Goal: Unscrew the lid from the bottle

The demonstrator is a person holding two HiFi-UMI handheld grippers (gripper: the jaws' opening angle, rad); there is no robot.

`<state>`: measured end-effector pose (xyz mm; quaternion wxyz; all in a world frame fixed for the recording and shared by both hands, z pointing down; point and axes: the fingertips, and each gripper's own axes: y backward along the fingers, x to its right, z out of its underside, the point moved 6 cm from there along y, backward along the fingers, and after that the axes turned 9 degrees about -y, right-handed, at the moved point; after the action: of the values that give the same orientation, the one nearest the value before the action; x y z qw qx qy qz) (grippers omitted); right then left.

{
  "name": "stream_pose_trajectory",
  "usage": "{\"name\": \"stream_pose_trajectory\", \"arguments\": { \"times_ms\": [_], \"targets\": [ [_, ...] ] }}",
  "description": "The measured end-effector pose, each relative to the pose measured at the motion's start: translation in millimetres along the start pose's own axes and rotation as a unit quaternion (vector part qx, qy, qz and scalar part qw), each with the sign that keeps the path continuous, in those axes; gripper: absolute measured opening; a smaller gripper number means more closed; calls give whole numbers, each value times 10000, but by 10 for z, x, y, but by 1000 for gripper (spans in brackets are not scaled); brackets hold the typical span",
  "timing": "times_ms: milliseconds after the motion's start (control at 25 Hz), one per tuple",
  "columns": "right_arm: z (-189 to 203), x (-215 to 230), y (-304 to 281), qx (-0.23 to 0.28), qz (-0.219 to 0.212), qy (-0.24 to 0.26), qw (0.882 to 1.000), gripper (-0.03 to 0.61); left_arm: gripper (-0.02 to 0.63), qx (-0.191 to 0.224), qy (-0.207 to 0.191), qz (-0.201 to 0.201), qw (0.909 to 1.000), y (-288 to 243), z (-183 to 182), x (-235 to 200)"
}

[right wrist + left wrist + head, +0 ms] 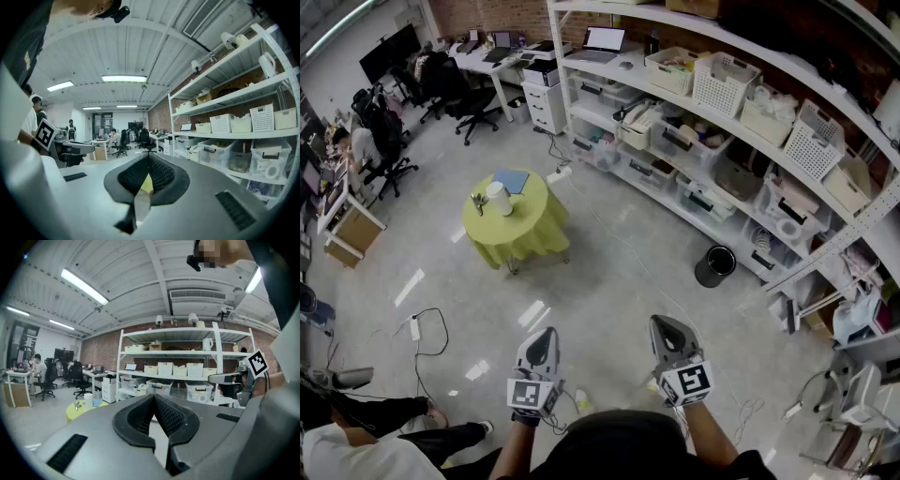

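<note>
The unscrewing is not yet begun: the left tool [544, 337] and the right tool [666, 326] are both held clenched and empty at the bottom of the frame, above the floor [619, 272]. The white bottle [498, 199] is seen upright on the round yellow-green bench [528, 225] left of centre, well apart from the 2 tools. An approach is judged necessary next, then both tools opened, 1 for the body, 1 for the lid.

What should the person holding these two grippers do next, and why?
Probably walk up to the table. The bottle stands on it, far ahead and out of reach. The left gripper and the right gripper are both shut and empty.
</note>
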<state>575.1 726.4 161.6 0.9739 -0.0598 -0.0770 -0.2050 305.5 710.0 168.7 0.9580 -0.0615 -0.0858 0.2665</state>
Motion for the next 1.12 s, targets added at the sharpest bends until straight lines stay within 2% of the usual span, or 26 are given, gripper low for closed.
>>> {"name": "stream_pose_trajectory", "arguments": {
  "times_ms": [120,200,360,480,560,720,840,1000,1040,1080,1120],
  "targets": [
    [-60,-423,121,92,555,-123,9983,-2,18,308,-25,286,9991,237,3,-181],
    [-20,-716,199,86,745,-312,9967,-2,18,468,-70,285,9985,472,-39,-374],
    [-29,-1093,89,116,736,-419,9963,-2,18,465,211,172,9985,767,-49,-750],
    [-116,-1288,50,123,533,-179,9983,-2,18,370,380,288,9982,922,-116,-797],
    [-139,-1289,54,42,480,-12,9988,-2,18,450,250,242,9984,965,-202,-806],
    [-193,-1080,-46,244,526,-201,9981,-2,18,428,73,-66,9990,881,-194,-887],
    [-315,-961,-102,539,300,-217,9979,-2,18,364,76,-25,9993,739,-212,-828],
    [-381,-769,-183,609,232,2,9979,0,18,378,135,-7,9992,539,-274,-757],
    [-396,-717,-210,621,152,-11,9980,20,18,371,125,-29,9992,482,-299,-748],
    [-414,-671,-237,629,63,-42,9980,89,18,334,101,-54,9994,428,-327,-742],
    [-434,-632,-260,640,-14,-77,9979,109,18,269,66,-80,9996,384,-358,-736]
  ]
}}
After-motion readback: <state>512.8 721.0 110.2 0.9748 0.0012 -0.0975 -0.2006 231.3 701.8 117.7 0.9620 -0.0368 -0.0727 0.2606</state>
